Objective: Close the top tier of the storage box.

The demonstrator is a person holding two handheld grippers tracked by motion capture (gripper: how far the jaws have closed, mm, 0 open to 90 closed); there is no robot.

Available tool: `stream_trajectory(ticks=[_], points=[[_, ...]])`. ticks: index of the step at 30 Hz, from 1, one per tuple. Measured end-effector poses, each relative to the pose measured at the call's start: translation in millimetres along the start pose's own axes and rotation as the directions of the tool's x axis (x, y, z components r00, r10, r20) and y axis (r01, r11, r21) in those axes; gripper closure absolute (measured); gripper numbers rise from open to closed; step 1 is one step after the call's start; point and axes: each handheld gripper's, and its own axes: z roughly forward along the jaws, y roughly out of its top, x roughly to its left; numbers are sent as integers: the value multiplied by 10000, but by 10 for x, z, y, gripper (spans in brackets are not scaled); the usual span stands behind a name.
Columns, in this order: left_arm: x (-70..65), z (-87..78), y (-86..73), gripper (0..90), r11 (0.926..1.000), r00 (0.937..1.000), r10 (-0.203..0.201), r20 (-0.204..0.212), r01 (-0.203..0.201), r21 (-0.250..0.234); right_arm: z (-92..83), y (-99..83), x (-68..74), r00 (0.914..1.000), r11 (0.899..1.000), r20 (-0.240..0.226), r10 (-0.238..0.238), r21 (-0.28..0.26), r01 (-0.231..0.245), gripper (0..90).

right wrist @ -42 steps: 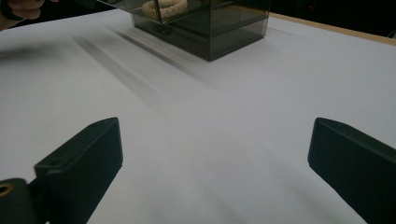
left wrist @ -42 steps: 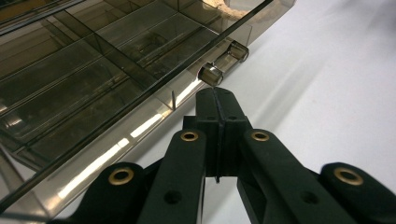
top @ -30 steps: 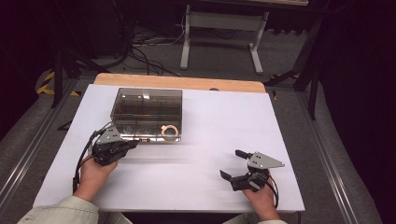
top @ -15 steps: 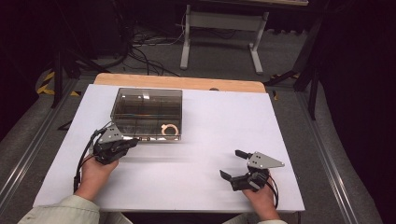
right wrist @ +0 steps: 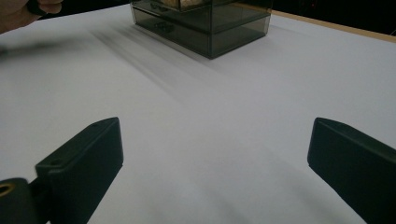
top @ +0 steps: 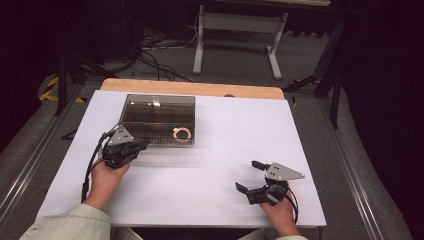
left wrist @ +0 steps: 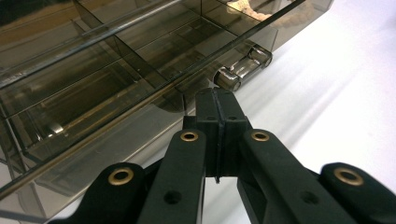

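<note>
Closed left gripper (left wrist: 218, 100) nears the rigid, slick, likely brittle smoked-plastic organizer box (top: 159, 119), best taken at its front latch (left wrist: 243, 70); right gripper (top: 256, 176) gapes wide.

A smoky, see-through box (top: 159, 120) with a shut lid stood flat on the white worktop (top: 225, 150), left of centre and toward the far edge. Dividers split it into compartments. A pale ring (top: 182, 133) lay in its near right compartment. A clear latch (left wrist: 243, 69) sat on its near wall.
</note>
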Motion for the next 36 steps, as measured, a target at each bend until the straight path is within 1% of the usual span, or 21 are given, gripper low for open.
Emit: stream_trajectory(ticks=[3,12,14,15,22,27,30,33,36], points=[[24,22,15,899,10000,10000,-91,-2,91,5,1,0,0,10000,10000,1,1,4,-1,40],[75,106,89,899,9999,9995,-128,-304,128,-25,2,0,-2,10000,10000,-7,-33,-5,33,42],[90,123,97,899,9997,9993,-251,-270,249,-44,2,0,-2,10000,10000,-5,-41,-4,41,42],[98,131,99,899,9996,9990,-283,-334,280,-87,2,0,-1,10000,10000,-12,-21,-11,21,42],[139,187,122,899,9992,9983,-383,-440,379,-84,1,1,-1,10000,10000,-9,-30,-5,30,42],[157,223,145,899,9991,9973,-428,-590,424,-83,1,1,0,10000,10000,-4,-41,-5,41,42],[170,250,162,899,9991,9961,-431,-765,431,-17,1,1,-1,10000,10000,-11,-41,-8,41,42],[181,258,170,899,9988,9964,-494,-682,494,-17,2,2,0,10000,10000,-14,-54,-15,54,42],[180,259,177,899,9990,9968,-431,-678,435,43,4,2,0,10000,10000,-27,-59,-27,59,42]])
